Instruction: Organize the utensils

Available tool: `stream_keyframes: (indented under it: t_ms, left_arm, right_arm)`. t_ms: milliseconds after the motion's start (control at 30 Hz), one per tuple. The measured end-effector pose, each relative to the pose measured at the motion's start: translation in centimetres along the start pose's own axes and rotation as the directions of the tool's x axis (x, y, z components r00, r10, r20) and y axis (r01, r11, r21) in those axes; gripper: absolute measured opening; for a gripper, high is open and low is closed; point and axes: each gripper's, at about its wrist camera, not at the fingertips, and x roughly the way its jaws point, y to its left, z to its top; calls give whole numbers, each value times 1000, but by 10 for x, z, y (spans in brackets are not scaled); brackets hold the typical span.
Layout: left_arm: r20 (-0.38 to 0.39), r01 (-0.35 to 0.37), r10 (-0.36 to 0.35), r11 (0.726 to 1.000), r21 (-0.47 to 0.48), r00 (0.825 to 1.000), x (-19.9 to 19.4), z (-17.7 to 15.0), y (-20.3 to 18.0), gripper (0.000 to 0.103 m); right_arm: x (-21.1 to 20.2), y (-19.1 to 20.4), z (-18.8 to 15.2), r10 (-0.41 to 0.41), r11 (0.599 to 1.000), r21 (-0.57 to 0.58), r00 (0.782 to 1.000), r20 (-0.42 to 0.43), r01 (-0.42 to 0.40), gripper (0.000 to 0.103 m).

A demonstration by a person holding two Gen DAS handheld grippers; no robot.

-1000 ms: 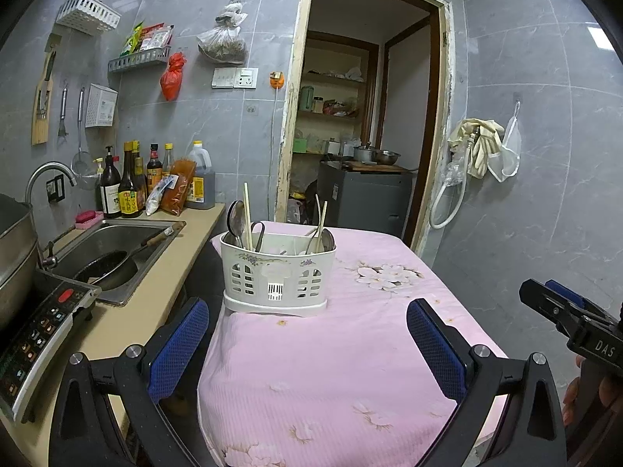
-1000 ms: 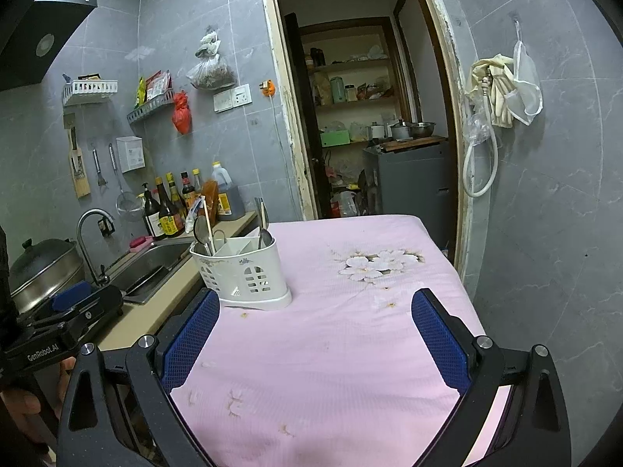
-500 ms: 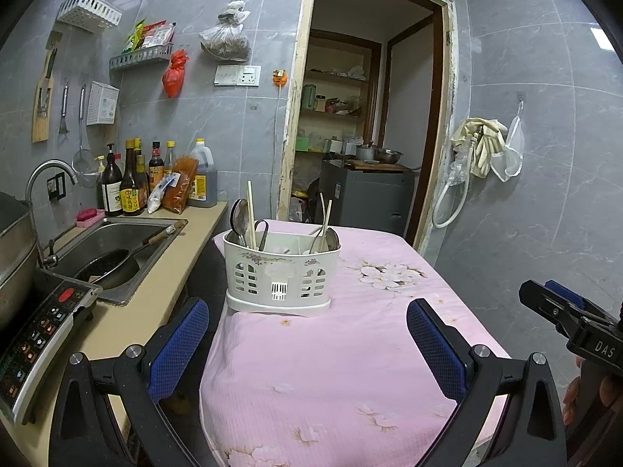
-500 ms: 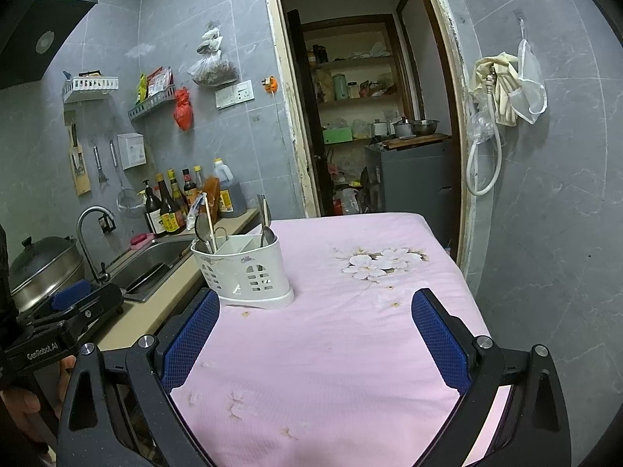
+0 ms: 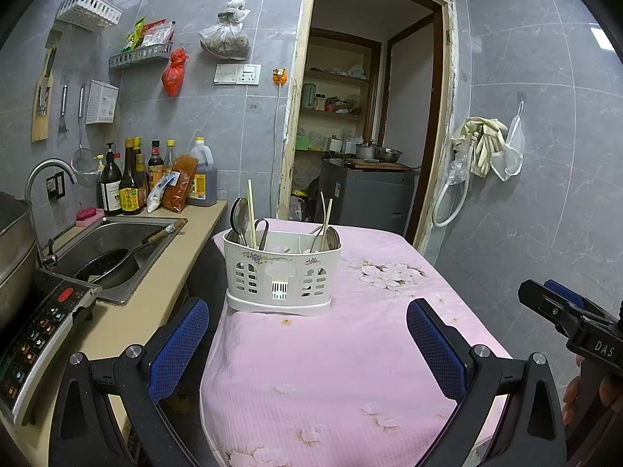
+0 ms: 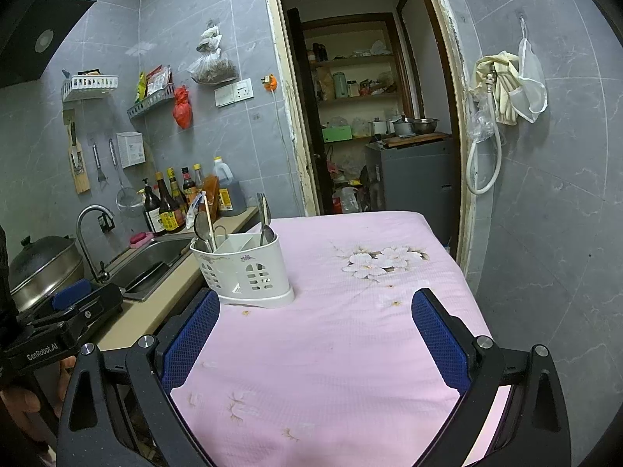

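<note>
A white plastic utensil caddy [image 5: 282,272] stands on the pink flowered tablecloth [image 5: 350,350] near the table's left edge; it also shows in the right wrist view [image 6: 245,268]. Spoons [image 5: 238,218] and chopsticks [image 5: 251,212] stand upright in its compartments. My left gripper [image 5: 307,334] is open and empty, a short way in front of the caddy. My right gripper [image 6: 315,330] is open and empty over the cloth, to the right of the caddy.
A counter [image 5: 128,311] with a sink [image 5: 117,245], a pan, an induction cooker [image 5: 35,327] and sauce bottles [image 5: 128,190] runs along the left. A doorway [image 5: 366,136] opens behind the table. Tiled wall stands to the right.
Both grippers have drifted slightly; the caddy sits a little more to the right in both views. Both stay open and empty.
</note>
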Motion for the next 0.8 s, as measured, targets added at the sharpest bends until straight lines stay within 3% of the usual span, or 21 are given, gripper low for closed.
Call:
stream_keyframes:
  t_ms: [800]
  left_arm:
    - [-2, -18, 18, 1000, 5, 1000, 2, -2, 3, 102]
  right_arm:
    - [3, 0, -3, 1, 1000, -3, 1000, -9, -1, 97]
